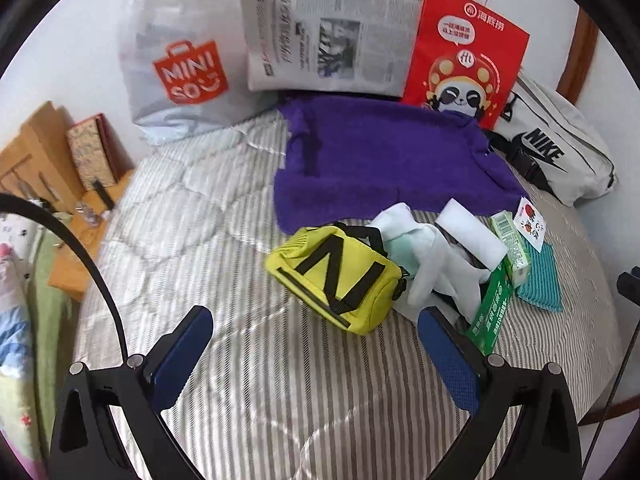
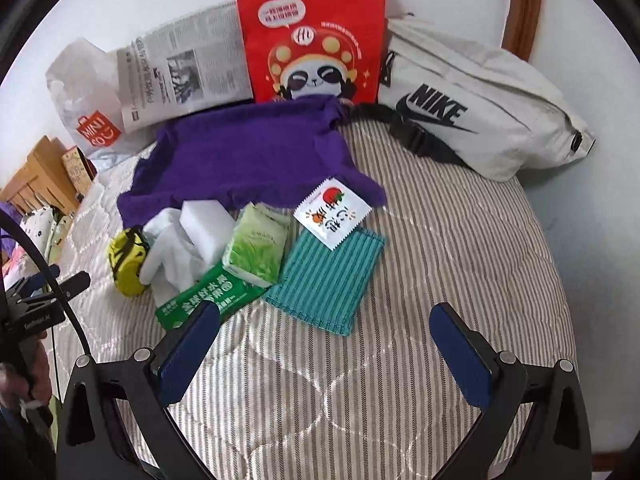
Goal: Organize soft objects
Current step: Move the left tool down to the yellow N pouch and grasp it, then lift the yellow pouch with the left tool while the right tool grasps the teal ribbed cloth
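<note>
Striped quilted bedding [image 1: 224,208] fills the foreground of both wrist views and passes beneath both sets of jaws. Left gripper [image 1: 314,330]: jaws spread wide, nothing between them, blue pads hovering above the bedding. Just ahead of its jaws lies the yellow pouch [image 1: 340,276], marked with black strokes; touching that pouch on the side of the jaws' right finger is a white cloth [image 1: 436,264], with a white sponge block [image 1: 472,228] resting against it. Right gripper [image 2: 326,326]: jaws likewise spread wide and empty. Directly ahead of its jaws lies the teal striped cloth [image 2: 324,280], flat on the bedding, with a white snack packet [image 2: 332,212] overlapping its far corner. Ahead of the left finger of these jaws a green flat packet [image 2: 200,298] sits, partly under a green tissue pack [image 2: 256,244]. Beyond all these small items a purple knitted garment [image 2: 240,148] is spread flat. Farther still, against the wall and from left to right ahead of the jaws, stand a white Miniso bag [image 1: 176,60], a folded newspaper [image 1: 328,36] and a red paper bag [image 2: 312,36] printed with a panda; a white Nike waist bag [image 2: 480,104] lies beside the red bag, well ahead of the right finger of the right gripper.
</note>
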`<state>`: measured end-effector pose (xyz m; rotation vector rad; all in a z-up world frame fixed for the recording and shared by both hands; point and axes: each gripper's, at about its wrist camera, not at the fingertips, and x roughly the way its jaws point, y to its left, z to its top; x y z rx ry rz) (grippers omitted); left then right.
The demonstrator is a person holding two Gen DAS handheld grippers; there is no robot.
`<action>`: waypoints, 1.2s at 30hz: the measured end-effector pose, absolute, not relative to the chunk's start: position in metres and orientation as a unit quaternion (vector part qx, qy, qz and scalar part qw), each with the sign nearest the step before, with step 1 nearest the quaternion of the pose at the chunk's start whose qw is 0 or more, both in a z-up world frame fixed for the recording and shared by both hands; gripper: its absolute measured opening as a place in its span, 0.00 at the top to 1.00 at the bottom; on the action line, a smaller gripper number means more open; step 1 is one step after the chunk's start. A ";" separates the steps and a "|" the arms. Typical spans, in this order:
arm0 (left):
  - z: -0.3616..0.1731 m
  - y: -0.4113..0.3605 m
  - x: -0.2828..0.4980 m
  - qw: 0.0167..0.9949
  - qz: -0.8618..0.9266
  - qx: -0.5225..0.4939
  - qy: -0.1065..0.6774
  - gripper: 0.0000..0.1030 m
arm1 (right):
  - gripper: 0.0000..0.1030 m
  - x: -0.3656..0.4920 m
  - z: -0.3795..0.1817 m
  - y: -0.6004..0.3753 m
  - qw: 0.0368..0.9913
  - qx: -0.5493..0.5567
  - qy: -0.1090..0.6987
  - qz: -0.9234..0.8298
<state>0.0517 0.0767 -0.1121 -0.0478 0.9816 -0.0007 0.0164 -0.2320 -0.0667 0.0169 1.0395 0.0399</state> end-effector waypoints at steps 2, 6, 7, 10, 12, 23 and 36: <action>-0.121 0.078 0.059 0.881 -0.018 -0.028 0.472 0.00 | 0.00 0.020 -0.071 -0.233 0.865 0.004 0.502 0.015; -0.136 0.079 0.070 0.883 -0.035 -0.021 0.467 0.01 | 0.00 0.022 -0.077 -0.235 0.861 0.002 0.509 0.011; -0.139 0.081 0.075 0.884 -0.033 -0.012 0.467 0.01 | 0.00 0.023 -0.078 -0.237 0.861 0.003 0.509 0.009; -0.143 0.093 0.090 0.885 -0.023 -0.022 0.465 0.03 | 0.00 0.027 -0.085 -0.242 0.856 0.011 0.516 0.001; -0.145 0.101 0.100 0.885 -0.017 -0.028 0.464 0.15 | 0.00 0.030 -0.091 -0.245 0.853 0.013 0.522 -0.005; -0.183 0.101 0.134 0.877 -0.050 0.016 0.477 0.45 | 0.00 0.037 -0.115 -0.263 0.836 0.011 0.548 -0.033; -0.170 0.104 0.111 0.884 -0.095 -0.002 0.457 0.83 | 0.00 0.043 -0.124 -0.262 0.833 0.006 0.553 -0.029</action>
